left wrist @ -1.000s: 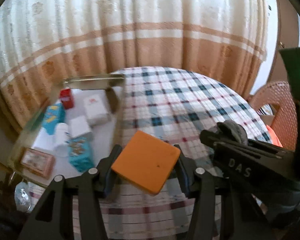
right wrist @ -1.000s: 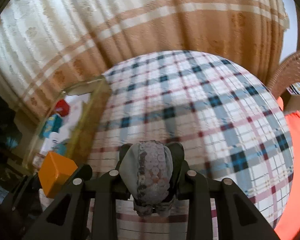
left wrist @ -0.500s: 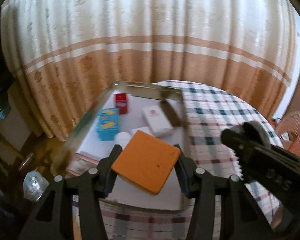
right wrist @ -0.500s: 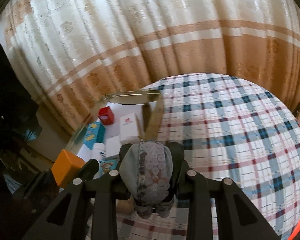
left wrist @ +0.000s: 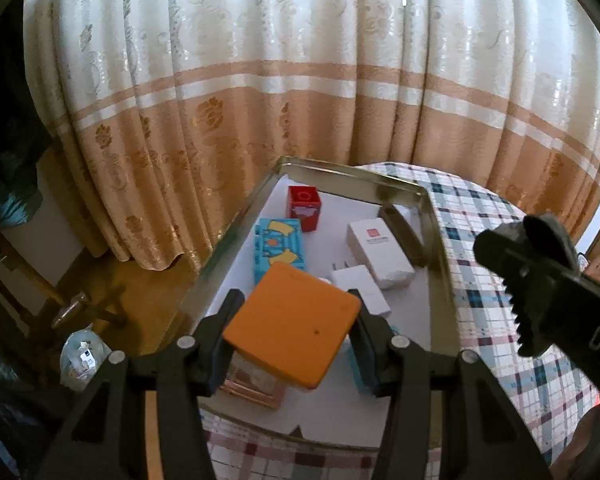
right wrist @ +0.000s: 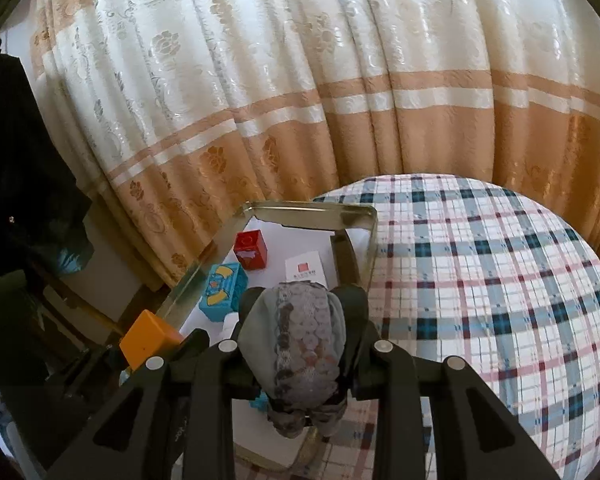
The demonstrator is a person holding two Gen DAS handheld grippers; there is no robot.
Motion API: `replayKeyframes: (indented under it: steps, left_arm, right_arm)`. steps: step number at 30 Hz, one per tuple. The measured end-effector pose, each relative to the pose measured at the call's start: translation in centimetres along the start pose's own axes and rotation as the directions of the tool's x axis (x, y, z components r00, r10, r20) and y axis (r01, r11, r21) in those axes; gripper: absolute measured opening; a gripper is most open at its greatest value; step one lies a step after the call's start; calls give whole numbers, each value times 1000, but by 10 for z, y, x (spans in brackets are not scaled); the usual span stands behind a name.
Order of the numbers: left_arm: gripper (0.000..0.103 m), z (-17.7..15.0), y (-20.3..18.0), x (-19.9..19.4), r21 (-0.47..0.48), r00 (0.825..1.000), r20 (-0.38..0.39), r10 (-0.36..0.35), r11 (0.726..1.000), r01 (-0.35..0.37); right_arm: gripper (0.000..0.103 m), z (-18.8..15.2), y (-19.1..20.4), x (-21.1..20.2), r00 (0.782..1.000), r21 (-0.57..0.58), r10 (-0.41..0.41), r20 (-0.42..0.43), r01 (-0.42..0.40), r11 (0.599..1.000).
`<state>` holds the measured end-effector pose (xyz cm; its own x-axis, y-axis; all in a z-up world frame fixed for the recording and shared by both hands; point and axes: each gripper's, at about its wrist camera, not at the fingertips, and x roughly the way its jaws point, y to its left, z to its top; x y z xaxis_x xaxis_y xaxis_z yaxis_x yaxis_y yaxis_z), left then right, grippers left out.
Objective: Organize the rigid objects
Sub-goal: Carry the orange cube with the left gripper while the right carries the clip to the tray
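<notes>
L tongs (left wrist: pixel 294 334) clamped on orange box (left wrist: pixel 292 330); L view only showed white boxes (left wrist: pixel 380 254) in tray (left wrist: pixel 352 178). R tongs (right wrist: pixel 302 344) clamped on grey lace pouch (right wrist: pixel 300 356); R view showed more checked desk (right wrist: pixel 480 280).

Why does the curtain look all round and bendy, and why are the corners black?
Left wrist view: the fisheye lens bows the curtain and leaves dark corners; the orange box looks sharp. Right wrist view: the same bulge rounds the checked tablecloth, daylight glows through the curtain, and the metal tray rim shines with glare.
</notes>
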<state>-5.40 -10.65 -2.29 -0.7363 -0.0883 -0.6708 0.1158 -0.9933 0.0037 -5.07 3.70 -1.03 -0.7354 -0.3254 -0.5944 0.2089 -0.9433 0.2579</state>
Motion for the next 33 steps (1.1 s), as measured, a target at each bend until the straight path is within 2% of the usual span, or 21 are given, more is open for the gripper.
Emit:
replayKeyframes:
  steps: [12,22,33]
  left_arm:
    - [51,32,6,25,-6,1000,-7,21,1000,-21]
    - [51,46,3,54,9,996,-71,45,999,-45]
    - [51,36,4,73,46,985,-146,95,995,-89]
  right_arm:
    - [32,38,2,35,998,-21,-62,26,63,998]
    - [32,57,1,81,997,-3,-60,-39,59,998]
    - [32,64,-6,123,988,-13,-83,-128,82,997]
